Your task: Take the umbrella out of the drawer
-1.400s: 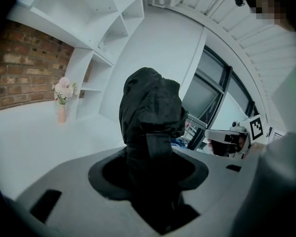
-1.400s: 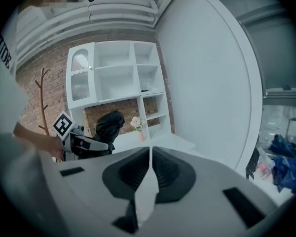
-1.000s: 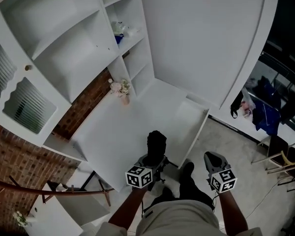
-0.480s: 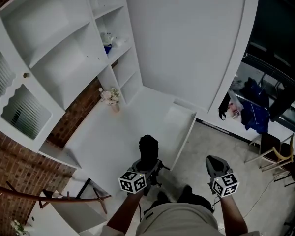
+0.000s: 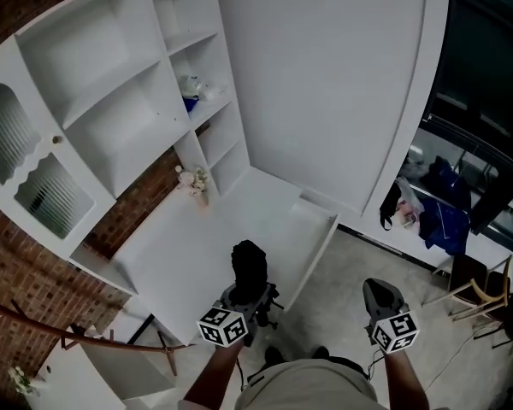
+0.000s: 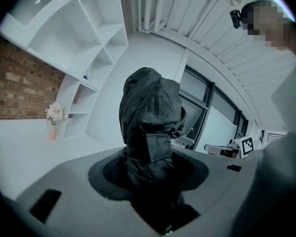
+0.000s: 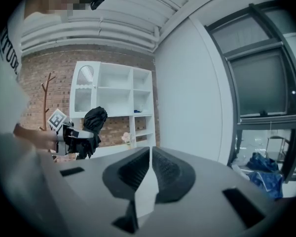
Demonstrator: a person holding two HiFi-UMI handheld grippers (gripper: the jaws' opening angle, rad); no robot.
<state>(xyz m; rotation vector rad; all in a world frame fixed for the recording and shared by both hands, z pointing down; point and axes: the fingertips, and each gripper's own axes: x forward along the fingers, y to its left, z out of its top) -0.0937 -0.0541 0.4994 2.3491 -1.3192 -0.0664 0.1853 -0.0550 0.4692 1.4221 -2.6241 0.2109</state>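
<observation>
My left gripper [image 5: 246,290] is clamped on the folded black umbrella [image 5: 249,265]. In the left gripper view the jaws pinch its lower end and the bundled fabric [image 6: 150,117] rises straight out past my fingertips. Its long axis therefore runs in line with the jaws, pointing away from me.

Taking the drawer [image 5: 313,229] as my mark, it stands pulled out, and the umbrella is beside its front corner on my left. It is clear of the drawer's walls, touching nothing but my jaws. I judge the lifting-out done, with only carrying off or setting down left.

My right gripper [image 5: 377,287] hangs on the other side of the drawer's front, well apart from the umbrella. Its jaws are pressed together on nothing [image 7: 149,168]. The left hand has the load, so any further move away from the drawer is its to make.
</observation>
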